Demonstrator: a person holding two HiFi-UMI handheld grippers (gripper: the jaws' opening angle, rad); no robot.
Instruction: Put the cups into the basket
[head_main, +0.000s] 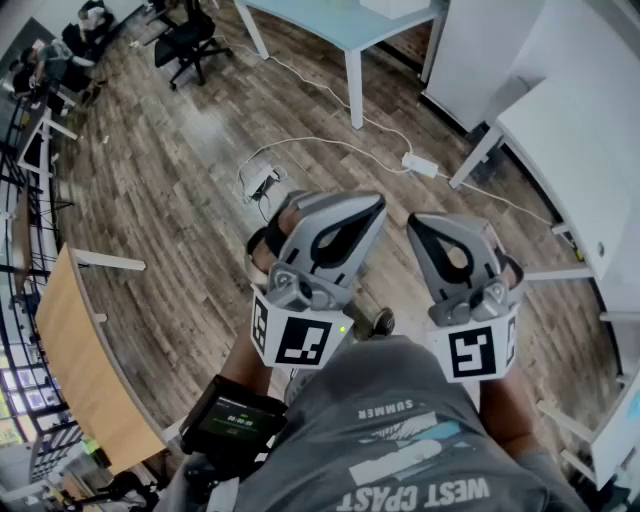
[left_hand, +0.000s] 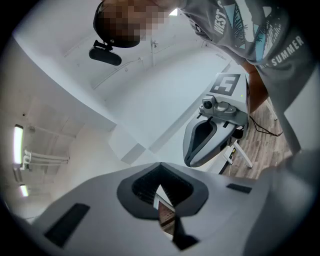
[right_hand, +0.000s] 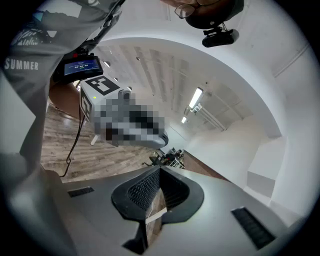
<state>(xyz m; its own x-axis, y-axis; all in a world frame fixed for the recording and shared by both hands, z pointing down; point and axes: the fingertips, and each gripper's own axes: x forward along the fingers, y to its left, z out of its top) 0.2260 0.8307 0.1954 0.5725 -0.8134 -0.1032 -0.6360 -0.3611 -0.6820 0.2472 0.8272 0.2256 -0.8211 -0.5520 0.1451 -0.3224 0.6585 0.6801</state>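
No cup and no basket shows in any view. Both grippers are held close in front of the person's grey shirt, side by side above the wooden floor. My left gripper (head_main: 345, 222) has its jaws together with nothing between them, and its own view shows the tips meeting (left_hand: 160, 166). My right gripper (head_main: 452, 240) is also shut and empty, its ribbed pads closed against each other (right_hand: 159, 172). Each gripper view shows the other gripper: the right gripper (left_hand: 212, 132) and the left gripper's marker cube (right_hand: 100, 87).
A white table (head_main: 345, 30) stands ahead, more white furniture (head_main: 570, 120) at the right, a curved wooden tabletop (head_main: 75, 350) at the left. A black office chair (head_main: 190, 42) is at the far left. A power strip (head_main: 420, 163) and cables lie on the floor.
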